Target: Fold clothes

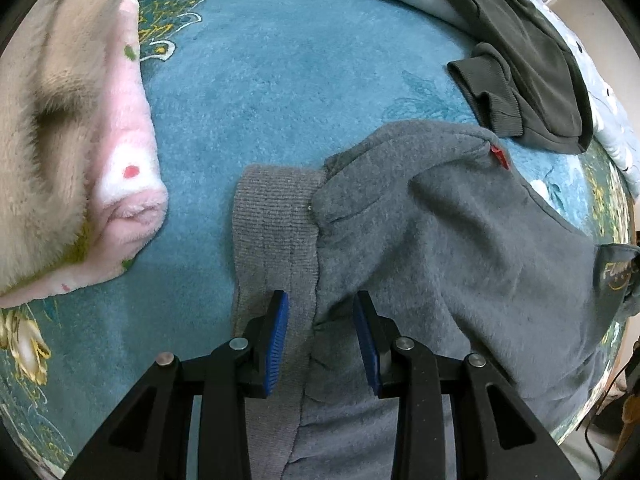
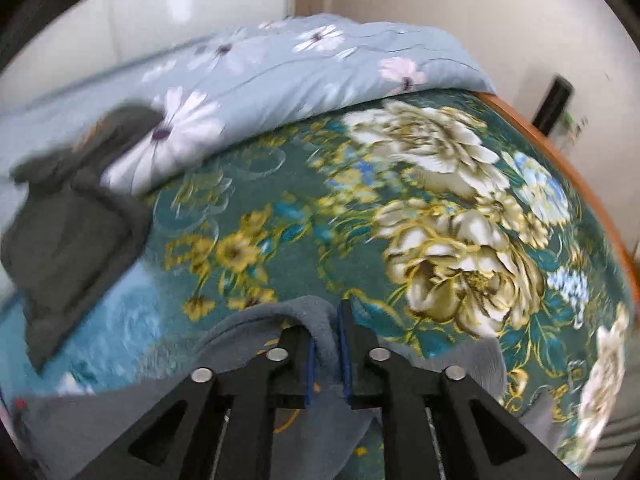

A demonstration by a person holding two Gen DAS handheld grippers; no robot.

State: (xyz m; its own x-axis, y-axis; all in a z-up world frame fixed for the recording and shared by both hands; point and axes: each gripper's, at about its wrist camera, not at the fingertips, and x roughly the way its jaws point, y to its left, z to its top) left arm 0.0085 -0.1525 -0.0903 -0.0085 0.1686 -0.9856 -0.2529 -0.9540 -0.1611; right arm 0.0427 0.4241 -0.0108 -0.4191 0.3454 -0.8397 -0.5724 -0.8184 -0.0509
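Observation:
A grey fleece sweatshirt (image 1: 440,240) lies on the teal floral bedspread (image 1: 280,80). Its ribbed cuff (image 1: 276,216) points to the left, and a small red tag (image 1: 500,156) sits on a seam. My left gripper (image 1: 320,300) points straight down over the cuff seam. Its blue pads (image 1: 280,340) stand apart, with the cloth lying flat under them. In the right wrist view a fold of the same grey fleece (image 2: 256,320) rises between the fingers of my right gripper (image 2: 322,320). That gripper's jaws stand slightly apart around the fold.
A dark green garment (image 1: 520,60) lies at the far right, and shows as the dark garment (image 2: 72,240) at the left. A pink and beige plush blanket (image 1: 128,160) sits at the left. A light blue flowered quilt (image 2: 280,72) lies behind. The wooden bed edge (image 2: 560,148) runs along the right.

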